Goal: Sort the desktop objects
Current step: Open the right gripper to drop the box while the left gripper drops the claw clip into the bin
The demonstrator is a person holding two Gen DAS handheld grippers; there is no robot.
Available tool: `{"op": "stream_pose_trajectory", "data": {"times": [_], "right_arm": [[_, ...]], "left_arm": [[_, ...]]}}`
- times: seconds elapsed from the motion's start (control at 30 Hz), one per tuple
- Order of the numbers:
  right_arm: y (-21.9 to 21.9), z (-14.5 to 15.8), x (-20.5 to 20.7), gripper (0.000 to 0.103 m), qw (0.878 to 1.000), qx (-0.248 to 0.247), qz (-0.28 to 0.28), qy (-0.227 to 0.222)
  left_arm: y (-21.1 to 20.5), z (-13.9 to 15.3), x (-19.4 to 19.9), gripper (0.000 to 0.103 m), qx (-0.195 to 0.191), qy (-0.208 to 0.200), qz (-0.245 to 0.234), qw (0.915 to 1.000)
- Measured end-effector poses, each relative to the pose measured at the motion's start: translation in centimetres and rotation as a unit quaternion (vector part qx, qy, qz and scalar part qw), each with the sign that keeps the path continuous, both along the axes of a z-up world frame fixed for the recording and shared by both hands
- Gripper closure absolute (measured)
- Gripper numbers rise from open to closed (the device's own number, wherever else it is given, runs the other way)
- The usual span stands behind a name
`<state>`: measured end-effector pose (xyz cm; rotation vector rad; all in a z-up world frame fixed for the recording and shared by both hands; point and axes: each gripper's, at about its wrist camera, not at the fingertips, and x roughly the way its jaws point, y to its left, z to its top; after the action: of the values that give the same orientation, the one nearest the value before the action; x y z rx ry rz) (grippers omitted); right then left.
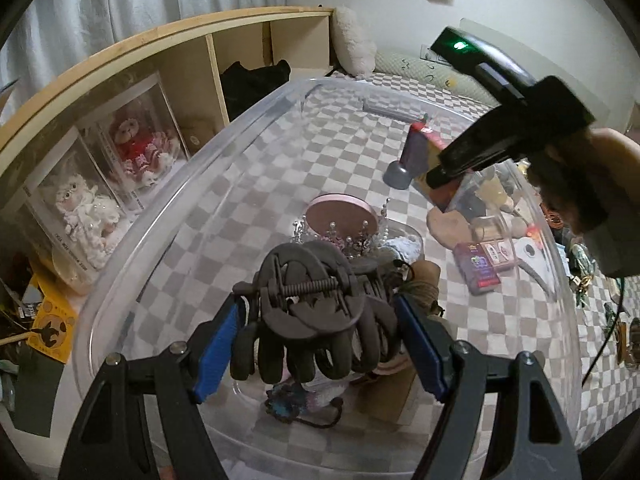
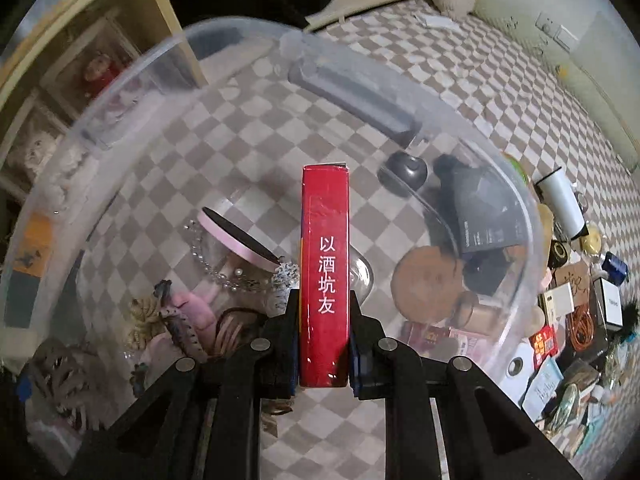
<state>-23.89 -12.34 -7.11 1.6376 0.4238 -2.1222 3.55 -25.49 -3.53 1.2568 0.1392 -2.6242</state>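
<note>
A black hair claw clip (image 1: pixel 304 276) hangs between the blue pads (image 1: pixel 218 344) of my left gripper (image 1: pixel 318 308), which is shut on it above a clear plastic bin (image 1: pixel 224 128). My right gripper (image 2: pixel 324 296) is shut on a slim red box (image 2: pixel 325 216) with white Chinese characters, held upright over the same bin (image 2: pixel 160 52). In the left wrist view, the right gripper (image 1: pixel 436 176) reaches in from the upper right in a person's hand, with the red box (image 1: pixel 430 140) at its tip. In the bin lie a pink round box (image 1: pixel 342 216), a pearl tiara (image 1: pixel 340 240) and other small items.
The bin sits on a grey-and-white checked cover (image 2: pixel 460 80). A wooden shelf (image 1: pixel 136 60) with dolls in clear cases (image 1: pixel 136 148) stands to the left. Several boxes, cables and trinkets (image 2: pixel 568 320) lie on the cover right of the bin. A white plush (image 1: pixel 354 40) is at the back.
</note>
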Motion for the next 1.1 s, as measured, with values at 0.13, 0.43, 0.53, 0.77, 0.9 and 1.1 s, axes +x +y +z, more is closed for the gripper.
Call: {"op": "stream_pose_trajectory", "data": {"times": [0.13, 0.43, 0.53, 0.77, 0.9, 1.1], "right_arm": [[-1.1, -1.1, -0.2, 0.083, 0.998, 0.059, 0.003, 0.010], [-1.8, -1.6, 0.0, 0.079, 0.994, 0.104, 0.016, 0.037], [-2.4, -1.4, 0.6, 0.059, 0.993, 0.100, 0.030, 0.045], [-3.1, 0.2, 1.7, 0.006, 0.994, 0.079, 0.037, 0.068], [-2.0, 1.1, 1.9, 0.006, 0.997, 0.047, 0.029, 0.062], [-0.1, 2.6, 2.8, 0.006, 0.998, -0.009, 0.020, 0.057]], "left_arm": [[0.0, 0.1, 0.0, 0.026, 0.000, -0.002, -0.002, 1.0000], [0.1, 0.3, 0.0, 0.024, -0.003, 0.004, -0.004, 1.0000], [0.3, 0.5, 0.2, 0.016, 0.002, 0.008, -0.014, 0.9999], [0.7, 0.6, 0.3, 0.007, -0.004, 0.011, -0.013, 0.9998], [0.8, 0.7, 0.5, 0.005, -0.006, 0.014, -0.010, 0.9998], [1.0, 0.8, 0.6, 0.000, -0.009, 0.017, -0.007, 0.9998]]}}
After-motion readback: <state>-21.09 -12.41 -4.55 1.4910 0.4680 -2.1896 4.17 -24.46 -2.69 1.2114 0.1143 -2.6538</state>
